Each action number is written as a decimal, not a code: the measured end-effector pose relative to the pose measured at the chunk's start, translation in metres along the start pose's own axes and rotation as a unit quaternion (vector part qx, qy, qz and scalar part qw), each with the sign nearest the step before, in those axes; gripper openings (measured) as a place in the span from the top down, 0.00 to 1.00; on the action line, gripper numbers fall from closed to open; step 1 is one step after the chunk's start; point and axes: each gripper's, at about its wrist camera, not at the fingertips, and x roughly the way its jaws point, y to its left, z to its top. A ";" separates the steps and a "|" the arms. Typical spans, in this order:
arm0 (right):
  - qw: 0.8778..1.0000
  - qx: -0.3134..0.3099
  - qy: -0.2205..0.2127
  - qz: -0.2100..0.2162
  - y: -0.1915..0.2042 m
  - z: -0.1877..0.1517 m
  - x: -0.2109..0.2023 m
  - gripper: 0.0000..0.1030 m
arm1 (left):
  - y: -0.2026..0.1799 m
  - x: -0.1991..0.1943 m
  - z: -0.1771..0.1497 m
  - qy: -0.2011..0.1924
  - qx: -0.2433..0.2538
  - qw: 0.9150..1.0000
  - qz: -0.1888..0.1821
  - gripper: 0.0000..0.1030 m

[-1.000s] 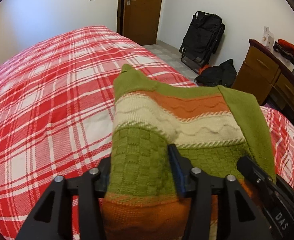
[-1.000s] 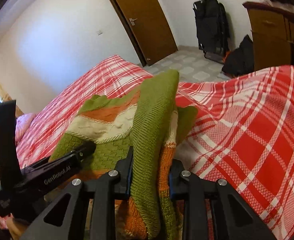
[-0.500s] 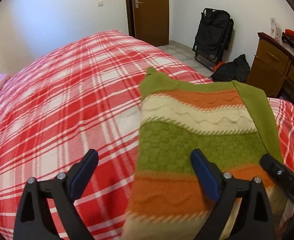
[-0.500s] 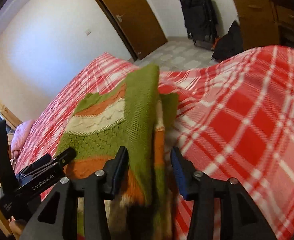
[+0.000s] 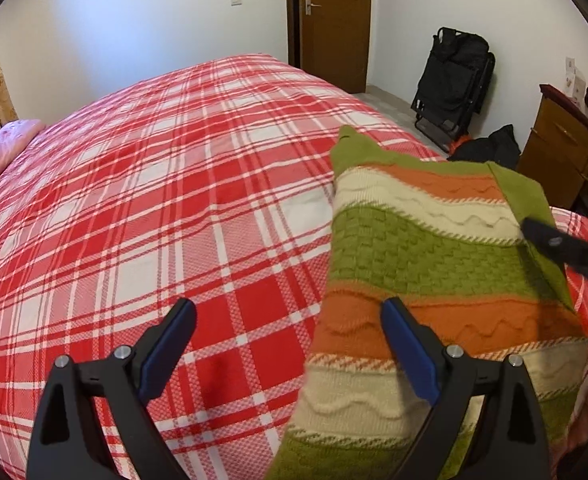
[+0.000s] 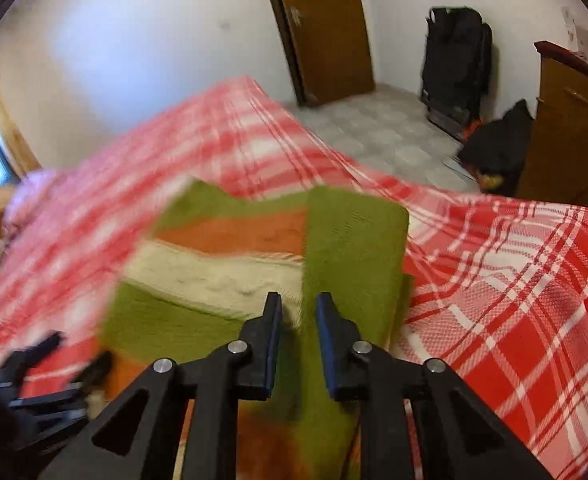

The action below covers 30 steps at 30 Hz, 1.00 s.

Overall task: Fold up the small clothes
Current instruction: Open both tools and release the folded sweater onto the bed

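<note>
A knitted sweater point(image 5: 434, 280) with green, orange and cream stripes lies flat on the red plaid bed point(image 5: 174, 208). Its green sleeve point(image 6: 354, 248) is folded over the body along the right side. My left gripper point(image 5: 288, 316) is wide open and empty, above the sweater's left edge. My right gripper point(image 6: 299, 312) hovers over the folded sleeve with the jaws a small gap apart and nothing between them. The right wrist view is blurred. The right gripper's tip also shows in the left wrist view point(image 5: 566, 248).
A pink pillow point(image 5: 6, 148) lies at the bed's far left. A brown door point(image 5: 334, 20), a black folded chair point(image 5: 454, 80), a dark bag on the floor point(image 5: 490, 148) and a wooden dresser point(image 5: 566, 148) stand beyond the bed's right side.
Both grippers have let go of the sweater, which now lies flat on the bed. The left gripper has opened wide and moved left. The right gripper has lifted and narrowed its jaws.
</note>
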 end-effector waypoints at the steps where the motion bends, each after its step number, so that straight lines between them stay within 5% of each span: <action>1: 1.000 0.003 -0.002 0.002 -0.003 0.000 0.004 0.82 | -0.002 0.002 0.000 0.000 0.001 1.000 0.003 0.05; 12: 0.998 0.051 -0.011 0.030 -0.027 0.015 0.022 0.85 | -0.008 0.020 0.002 0.011 -0.014 1.000 0.008 0.00; 16: 0.998 0.019 -0.058 0.000 -0.012 0.004 -0.025 0.85 | -0.002 0.008 -0.001 0.011 -0.003 1.000 0.002 0.00; 20: 0.997 -0.026 -0.069 0.023 0.014 -0.020 -0.075 0.82 | 0.001 -0.006 -0.005 0.003 0.011 1.000 0.012 0.00; 30: 0.995 -0.096 0.014 0.006 0.039 -0.099 -0.083 0.82 | -0.004 -0.033 -0.026 -0.012 0.047 0.998 0.032 0.00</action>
